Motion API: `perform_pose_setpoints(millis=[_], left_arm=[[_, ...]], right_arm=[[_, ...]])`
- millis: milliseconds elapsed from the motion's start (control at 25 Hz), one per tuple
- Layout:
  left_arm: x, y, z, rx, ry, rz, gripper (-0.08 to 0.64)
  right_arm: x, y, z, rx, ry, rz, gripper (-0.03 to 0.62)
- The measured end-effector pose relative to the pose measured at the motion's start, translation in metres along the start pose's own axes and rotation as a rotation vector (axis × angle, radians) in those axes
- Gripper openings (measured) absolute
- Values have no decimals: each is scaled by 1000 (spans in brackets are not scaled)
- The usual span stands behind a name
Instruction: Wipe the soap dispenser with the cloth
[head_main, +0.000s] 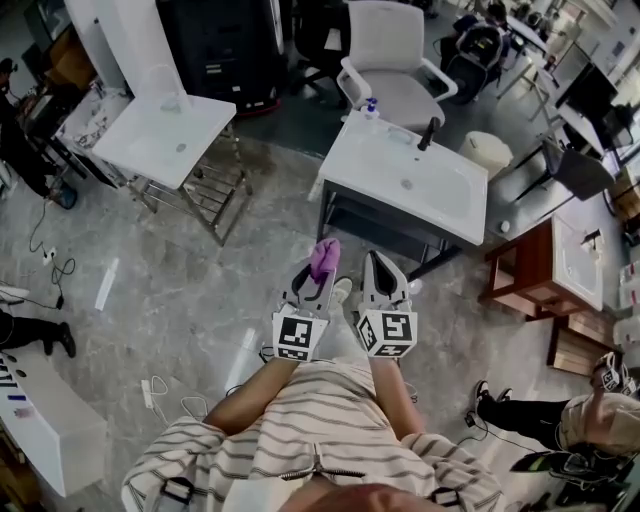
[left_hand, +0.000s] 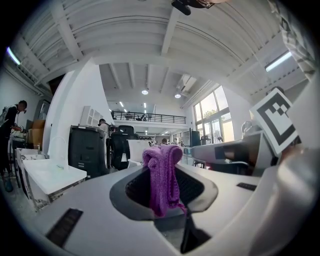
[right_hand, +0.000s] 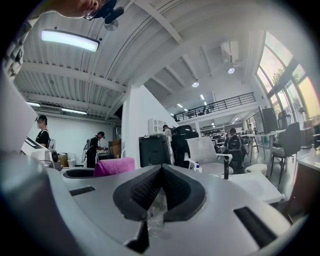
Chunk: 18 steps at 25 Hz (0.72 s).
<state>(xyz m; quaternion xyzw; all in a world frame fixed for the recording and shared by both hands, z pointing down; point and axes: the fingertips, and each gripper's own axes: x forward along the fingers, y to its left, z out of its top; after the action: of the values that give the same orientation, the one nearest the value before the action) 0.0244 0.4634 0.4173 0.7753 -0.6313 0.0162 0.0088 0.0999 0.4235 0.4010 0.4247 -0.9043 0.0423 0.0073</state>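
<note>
A purple cloth (head_main: 325, 258) sticks up from the tips of my left gripper (head_main: 318, 275), which is shut on it. In the left gripper view the cloth (left_hand: 162, 175) hangs folded between the dark pads (left_hand: 197, 187). My right gripper (head_main: 383, 282) is held beside it, shut, with nothing in it (right_hand: 159, 192). Both are held level in front of the person's chest, short of the white sink table (head_main: 455, 205). The small soap dispenser (head_main: 371, 106) stands at that table's far left corner. The right gripper view shows the dispenser (right_hand: 199, 167) far ahead.
A black faucet (head_main: 430, 133) rises at the sink table's far edge. A white office chair (head_main: 392, 60) stands behind it. A second white table (head_main: 160, 140) is at the left and a wooden cabinet (head_main: 545, 265) at the right. Cables (head_main: 55, 270) lie on the floor.
</note>
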Motion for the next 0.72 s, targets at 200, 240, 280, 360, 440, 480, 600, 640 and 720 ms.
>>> perform_pose_setpoints(millis=[200, 240, 280, 360, 440, 480, 600, 640, 720], left_arm=[[34, 14, -3, 24, -2, -11, 106], [43, 17, -3, 31, -3, -13, 106], [52, 20, -4, 36, -3, -16, 106], [71, 30, -7, 42, 1, -19, 106], [95, 43, -10, 50, 11, -21, 106], [108, 50, -10, 54, 16, -23, 106], [149, 65, -4, 52, 15, -22, 106], [164, 70, -1, 49, 13, -18, 106], [194, 80, 5, 48, 11, -14, 106]], right_arm=[[33, -14, -2, 6, -20, 12, -3], [42, -19, -3, 10, -26, 12, -3], [51, -23, -4, 15, -30, 10, -3], [72, -32, -6, 20, -31, 11, -3], [96, -41, -7, 25, -32, 17, -3], [110, -47, -5, 29, -35, 20, -3], [149, -72, 5, 43, -40, 24, -3], [163, -81, 9, 45, -41, 25, -2], [189, -96, 17, 47, -42, 36, -2]])
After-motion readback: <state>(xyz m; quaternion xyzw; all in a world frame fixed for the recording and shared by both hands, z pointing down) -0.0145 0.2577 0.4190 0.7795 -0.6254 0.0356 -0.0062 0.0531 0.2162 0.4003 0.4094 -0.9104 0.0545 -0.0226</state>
